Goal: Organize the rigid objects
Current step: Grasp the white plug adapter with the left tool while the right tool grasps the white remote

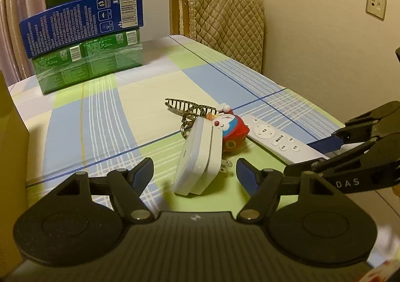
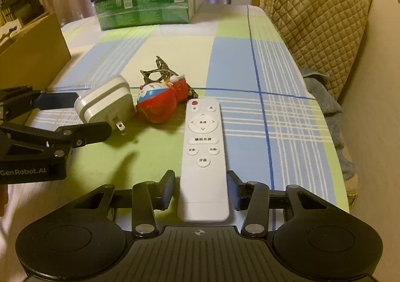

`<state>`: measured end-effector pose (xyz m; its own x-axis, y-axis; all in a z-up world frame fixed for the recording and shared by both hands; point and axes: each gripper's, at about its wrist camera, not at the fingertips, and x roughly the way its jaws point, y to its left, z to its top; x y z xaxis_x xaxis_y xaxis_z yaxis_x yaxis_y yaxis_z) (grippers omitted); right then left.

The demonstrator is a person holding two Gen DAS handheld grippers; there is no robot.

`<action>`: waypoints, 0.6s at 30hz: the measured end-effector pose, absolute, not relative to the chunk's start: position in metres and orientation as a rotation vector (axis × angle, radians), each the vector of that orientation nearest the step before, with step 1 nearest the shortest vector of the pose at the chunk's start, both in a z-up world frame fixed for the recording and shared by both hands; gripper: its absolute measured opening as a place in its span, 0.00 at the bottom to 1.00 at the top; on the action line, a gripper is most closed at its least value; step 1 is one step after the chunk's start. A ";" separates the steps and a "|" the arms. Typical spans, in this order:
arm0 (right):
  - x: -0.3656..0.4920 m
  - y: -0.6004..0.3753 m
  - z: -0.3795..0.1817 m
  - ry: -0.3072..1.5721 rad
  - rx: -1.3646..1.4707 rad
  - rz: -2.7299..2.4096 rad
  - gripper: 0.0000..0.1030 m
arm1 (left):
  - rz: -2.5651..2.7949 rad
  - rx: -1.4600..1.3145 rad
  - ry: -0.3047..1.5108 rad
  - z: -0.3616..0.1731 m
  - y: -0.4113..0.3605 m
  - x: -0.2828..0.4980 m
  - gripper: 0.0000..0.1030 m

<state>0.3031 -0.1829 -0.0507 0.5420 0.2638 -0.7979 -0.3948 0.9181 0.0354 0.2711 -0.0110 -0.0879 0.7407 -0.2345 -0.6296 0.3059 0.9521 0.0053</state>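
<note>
Right tool [image 2: 201,190] straddles near end of white remote [image 2: 203,154]; pads close beside its edges, contact unclear. Left tool [image 1: 195,169] open around white plug adapter [image 1: 198,157] on counter [image 1: 100,117]. Toy at remote's 11 o'clock: lift straight, don't sweep.

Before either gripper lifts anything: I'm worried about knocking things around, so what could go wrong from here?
1. The right gripper straddles only the near end of the remote; lifted from there, its long far end could sag or swing into the red toy.
2. The white charger stands on edge, leaning against that toy with its prongs toward one finger of the left gripper. Closing may tip it or catch the prongs, not the flat sides.
</note>
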 end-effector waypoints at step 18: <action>0.305 -0.188 -0.042 0.925 -0.036 0.381 0.34 | -0.321 0.082 0.683 -0.092 -0.014 0.287 0.33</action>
